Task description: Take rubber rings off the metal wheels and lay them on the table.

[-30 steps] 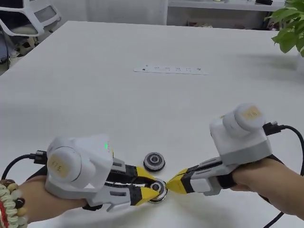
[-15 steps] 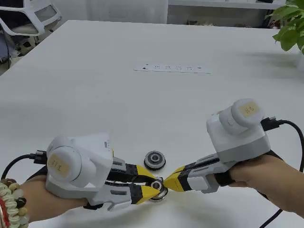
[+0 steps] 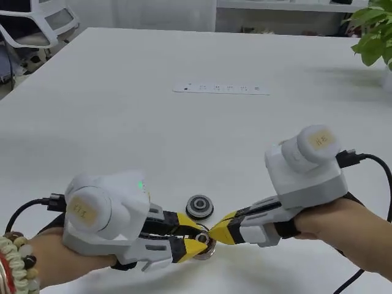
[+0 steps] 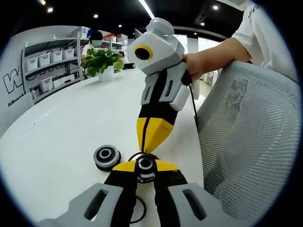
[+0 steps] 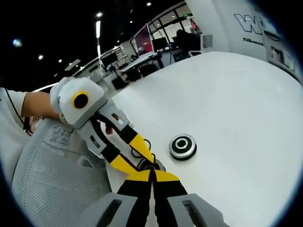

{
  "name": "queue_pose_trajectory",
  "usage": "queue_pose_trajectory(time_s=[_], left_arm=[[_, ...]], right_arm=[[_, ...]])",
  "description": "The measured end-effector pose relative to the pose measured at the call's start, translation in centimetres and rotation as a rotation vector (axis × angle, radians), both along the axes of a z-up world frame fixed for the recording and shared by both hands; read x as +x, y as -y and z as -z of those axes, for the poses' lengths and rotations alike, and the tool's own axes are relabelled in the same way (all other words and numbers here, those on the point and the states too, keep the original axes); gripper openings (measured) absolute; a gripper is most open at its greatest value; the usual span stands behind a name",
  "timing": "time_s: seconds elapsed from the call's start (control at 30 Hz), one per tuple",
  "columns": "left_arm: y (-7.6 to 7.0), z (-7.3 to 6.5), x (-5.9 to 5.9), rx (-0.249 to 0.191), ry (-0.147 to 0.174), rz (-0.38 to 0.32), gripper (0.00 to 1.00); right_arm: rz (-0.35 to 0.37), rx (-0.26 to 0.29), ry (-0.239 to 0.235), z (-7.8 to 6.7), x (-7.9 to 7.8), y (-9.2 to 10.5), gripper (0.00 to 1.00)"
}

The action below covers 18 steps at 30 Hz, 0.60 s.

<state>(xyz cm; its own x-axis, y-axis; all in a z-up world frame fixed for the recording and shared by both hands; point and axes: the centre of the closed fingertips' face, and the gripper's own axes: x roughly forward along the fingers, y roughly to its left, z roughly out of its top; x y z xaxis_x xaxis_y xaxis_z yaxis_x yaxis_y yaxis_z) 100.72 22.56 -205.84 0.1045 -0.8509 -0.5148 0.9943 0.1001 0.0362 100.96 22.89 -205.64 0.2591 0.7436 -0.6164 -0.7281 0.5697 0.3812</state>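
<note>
A small metal wheel point(image 3: 209, 244) point(image 4: 145, 164) is held just above the white table point(image 3: 122, 122), and my left gripper point(image 3: 197, 236) point(image 4: 146, 168) is shut on it from the left. My right gripper point(image 3: 215, 233) point(image 5: 152, 173) meets it from the right, its yellow tips together at the wheel's rim. A thin black rubber ring point(image 4: 135, 156) loops out from the wheel at those tips. A second metal wheel point(image 3: 199, 206) point(image 4: 106, 156) point(image 5: 182, 146), with its black ring on, lies flat on the table just behind.
A white power strip point(image 3: 220, 89) lies farther back at mid-table. A potted plant point(image 3: 370, 37) stands at the far right corner and an office chair point(image 3: 37, 24) beyond the far left edge. A mesh chair back point(image 4: 246, 142) is close behind the grippers.
My right gripper has risen a little and shifted slightly left, tips staying at the wheel. The left gripper has kept its hold in nearly the same place.
</note>
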Motion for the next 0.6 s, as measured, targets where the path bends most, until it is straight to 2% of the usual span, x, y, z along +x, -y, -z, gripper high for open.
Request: queue_pose_trajectory(time_s=[0.07,0.17,0.33,0.5,0.6], left_arm=[[0.10,0.05,-0.02,0.006,-0.002,0.004,0.07],[0.10,0.03,-0.06,0.012,-0.015,0.008,0.08],[0.07,0.05,-0.16,0.018,-0.041,0.003,0.09],[-0.02,-0.33,-0.19,0.028,-0.024,0.023,0.10],[-0.12,-0.48,-0.29,0.048,-0.019,0.040,0.19]], right_arm=[[0.007,-0.004,-0.008,0.22,0.03,0.13,0.00],[0.037,0.014,-0.046,0.48,0.05,0.37,0.00],[0.055,0.028,-0.060,0.50,0.17,0.46,0.00],[0.066,0.027,-0.063,0.52,0.28,0.72,0.00],[0.081,0.037,-0.063,0.31,0.53,0.96,0.00]])
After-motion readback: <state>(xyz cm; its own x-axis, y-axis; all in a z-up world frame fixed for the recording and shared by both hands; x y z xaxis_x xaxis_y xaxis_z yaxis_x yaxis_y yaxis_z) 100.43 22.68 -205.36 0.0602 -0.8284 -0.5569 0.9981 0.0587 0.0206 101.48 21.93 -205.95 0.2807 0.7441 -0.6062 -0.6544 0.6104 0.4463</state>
